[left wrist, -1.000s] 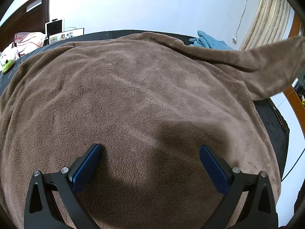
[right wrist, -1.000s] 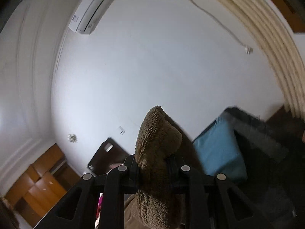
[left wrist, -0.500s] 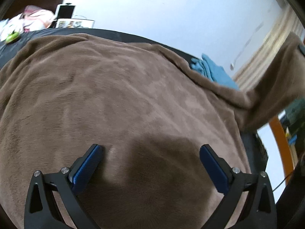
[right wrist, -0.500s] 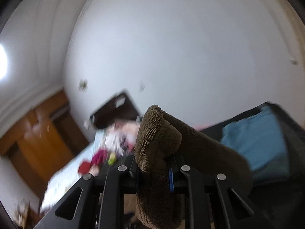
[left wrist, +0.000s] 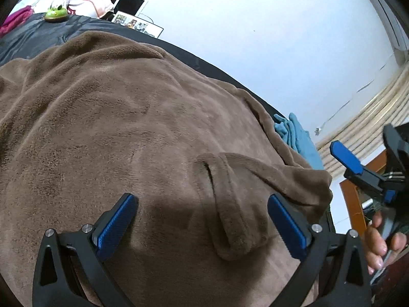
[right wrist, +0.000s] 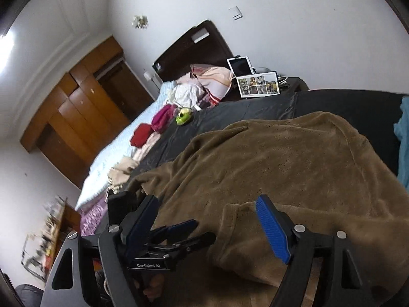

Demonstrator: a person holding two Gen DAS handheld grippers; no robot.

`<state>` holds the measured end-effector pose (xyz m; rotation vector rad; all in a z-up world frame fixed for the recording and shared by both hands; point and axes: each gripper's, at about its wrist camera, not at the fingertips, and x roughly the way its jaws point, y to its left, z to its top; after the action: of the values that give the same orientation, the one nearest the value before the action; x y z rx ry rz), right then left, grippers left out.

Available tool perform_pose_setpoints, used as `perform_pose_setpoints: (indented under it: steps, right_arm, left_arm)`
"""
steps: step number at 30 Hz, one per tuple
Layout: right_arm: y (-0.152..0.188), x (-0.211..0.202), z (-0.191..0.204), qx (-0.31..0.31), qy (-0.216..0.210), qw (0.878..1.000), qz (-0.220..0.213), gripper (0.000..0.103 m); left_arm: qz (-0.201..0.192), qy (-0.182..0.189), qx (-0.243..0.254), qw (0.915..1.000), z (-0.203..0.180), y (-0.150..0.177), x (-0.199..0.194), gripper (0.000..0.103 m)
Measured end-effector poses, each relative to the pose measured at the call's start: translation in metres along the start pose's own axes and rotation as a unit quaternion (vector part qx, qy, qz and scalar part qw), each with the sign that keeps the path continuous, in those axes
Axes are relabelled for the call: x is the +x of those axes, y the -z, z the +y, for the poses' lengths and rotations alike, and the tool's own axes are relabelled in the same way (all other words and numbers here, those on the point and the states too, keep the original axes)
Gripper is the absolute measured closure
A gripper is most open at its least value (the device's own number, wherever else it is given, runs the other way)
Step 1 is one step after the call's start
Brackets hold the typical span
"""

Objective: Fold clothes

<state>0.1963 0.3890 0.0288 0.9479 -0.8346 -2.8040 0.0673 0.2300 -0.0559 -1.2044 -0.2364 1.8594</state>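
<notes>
A brown fleece garment (left wrist: 127, 133) lies spread over the dark bed cover (left wrist: 51, 33). One sleeve (left wrist: 225, 204) is folded back across its body. My left gripper (left wrist: 203, 223) hovers just over the fleece, open, with the sleeve end lying between and below its fingers. In the right wrist view the garment (right wrist: 294, 153) fills the middle, and my right gripper (right wrist: 207, 223) stands above the sleeve (right wrist: 242, 232). Its jaws are opening, with nothing pressed between the pads. The right gripper (left wrist: 358, 166) also shows at the right edge of the left wrist view, a hand (left wrist: 378, 243) under it.
A blue cloth (left wrist: 296, 133) lies beyond the garment near the bed's edge. At the head of the bed are a pile of clothes (right wrist: 199, 84), a tablet and photo frame (right wrist: 258, 84), a green toy (right wrist: 182, 116) and folded red clothes (right wrist: 140, 134). A wooden wardrobe (right wrist: 76, 117) stands behind.
The right gripper swung down from facing the wall, carrying the sleeve over the garment, and let it go. The sleeve now lies across the fleece. The left gripper rolled and shifted, still open.
</notes>
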Motion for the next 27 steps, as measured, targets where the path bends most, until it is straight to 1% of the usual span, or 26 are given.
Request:
perform_pose_setpoints:
  steps: [1,2,4,7,10,12,14,17,18,20,24,25,26,27]
  right_arm:
    - [0.0,-0.004,-0.008,0.01,0.005,1.0,-0.013,0.022]
    - [0.001,-0.011,-0.015,0.018,0.019,0.999,-0.029,0.022]
    - [0.008,-0.022,-0.026,0.027,0.059,0.996,-0.053,0.022]
    - [0.027,-0.033,-0.047,0.043,0.107,0.991,-0.072,0.022]
    - [0.044,-0.036,-0.064,0.059,0.13,0.985,-0.093,0.022]
    - [0.051,-0.042,-0.074,0.065,0.145,0.981,-0.114,0.022]
    - [0.055,-0.048,-0.082,0.074,0.15,0.977,-0.131,0.022]
    - [0.059,-0.056,-0.093,0.088,0.152,0.973,-0.151,0.022]
    - [0.06,-0.058,-0.096,0.091,0.15,0.972,-0.155,0.022]
    - [0.06,-0.058,-0.098,0.092,0.141,0.973,-0.159,0.022]
    - [0.062,-0.068,-0.091,0.066,0.149,0.969,-0.186,0.022]
    - [0.063,-0.073,-0.088,0.061,0.153,0.966,-0.198,0.022]
    - [0.064,-0.078,-0.087,0.059,0.156,0.964,-0.209,0.022]
    - [0.064,-0.083,-0.088,0.06,0.156,0.962,-0.216,0.022]
  left_arm:
    - [0.002,0.002,0.003,1.0,-0.001,0.0,0.0,0.0]
    - [0.005,0.005,0.007,1.0,-0.002,0.001,0.001,0.0]
    - [0.01,0.013,0.013,0.9998,-0.004,0.002,0.003,0.0]
    - [0.013,0.021,0.018,0.9995,-0.005,0.003,0.006,0.0]
    - [0.009,0.018,0.026,0.9995,-0.007,0.004,0.008,0.0]
    - [0.014,0.009,0.039,0.9991,-0.013,0.004,0.011,0.0]
    - [0.03,0.005,0.051,0.9982,-0.02,0.004,0.015,0.0]
    - [0.057,0.015,0.064,0.9963,-0.03,0.0,0.02,0.0]
    - [0.063,0.013,0.067,0.9957,-0.033,-0.001,0.024,0.0]
    - [0.074,0.003,0.073,0.9946,-0.038,-0.005,0.035,0.0]
    - [0.091,-0.021,0.091,0.9914,-0.049,-0.009,0.051,0.001]
    - [0.097,-0.027,0.103,0.9896,-0.054,-0.008,0.054,0.004]
    - [0.103,-0.033,0.114,0.9875,-0.06,-0.007,0.057,0.015]
    - [0.107,-0.039,0.124,0.9858,-0.064,-0.005,0.058,0.024]
